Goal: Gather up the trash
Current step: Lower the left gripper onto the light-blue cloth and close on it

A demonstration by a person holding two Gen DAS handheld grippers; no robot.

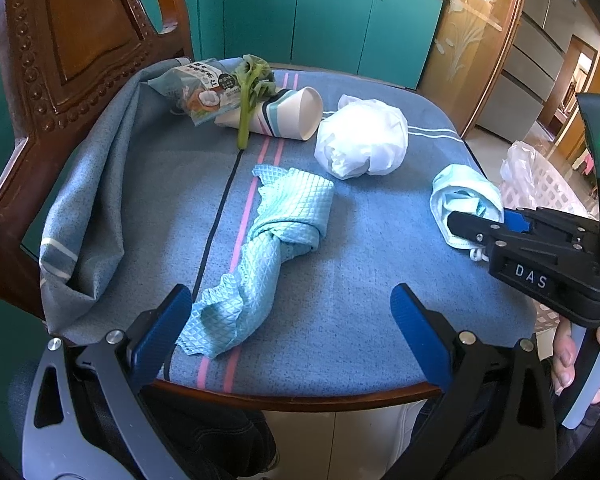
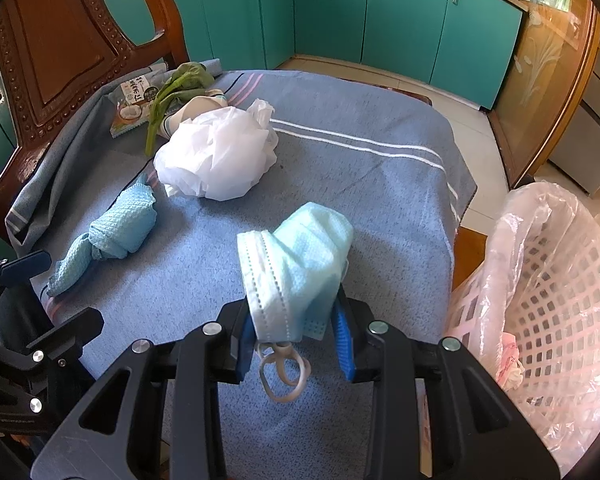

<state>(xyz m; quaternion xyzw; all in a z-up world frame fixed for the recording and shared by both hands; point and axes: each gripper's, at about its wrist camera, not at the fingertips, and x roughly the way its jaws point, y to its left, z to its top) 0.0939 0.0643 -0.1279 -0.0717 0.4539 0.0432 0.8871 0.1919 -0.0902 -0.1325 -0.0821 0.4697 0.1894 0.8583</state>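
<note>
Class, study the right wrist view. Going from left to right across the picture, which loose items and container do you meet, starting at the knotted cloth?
Knotted blue cloth → crumpled white plastic bag → blue face mask, clamped in the right gripper → pink lattice basket lined with a plastic bag.

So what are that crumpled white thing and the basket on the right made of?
The white bag looks like thin plastic film: translucent, glossy, sharply creased. The basket seems rigid moulded plastic, pale with a matte lattice of square holes, lined with a clear crinkled plastic liner.
</note>
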